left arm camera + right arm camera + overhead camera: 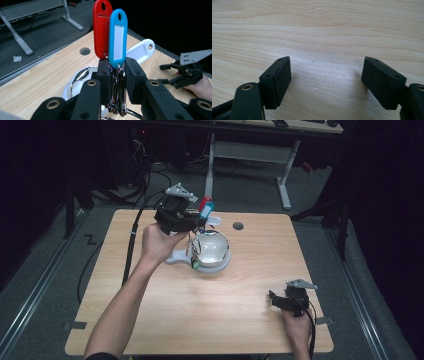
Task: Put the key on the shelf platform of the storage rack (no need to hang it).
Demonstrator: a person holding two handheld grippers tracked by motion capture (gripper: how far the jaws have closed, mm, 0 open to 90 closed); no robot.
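Key tags [110, 35], one red and one blue, stand upright between the pads of my left tool [117, 72], in the upper middle of the left gripper view. My left tool is closed on the bunch of metal rings [117, 92] under the tags, and the rings hang down between the two black pads. In the high view I see my left tool [200, 222] in the upper middle of the frame, lifted above the counter [200, 315], with the tags [206, 206] pointing away from me.

Just below this tool, a round shiny dish [212, 251] sits on the counter, at the centre of the high view. White tags [177, 257] lie beside the dish and touch it, one at its left and one behind it. In the left gripper view one white tag [141, 51] lies on the wood behind the blue tag.

My right tool [280, 301] is in the lower right of the high view, well apart from the dish. Its jaws stand wide with nothing between them, and in the right gripper view I see bare wood of the counter [324, 37] between its pads [279, 80].
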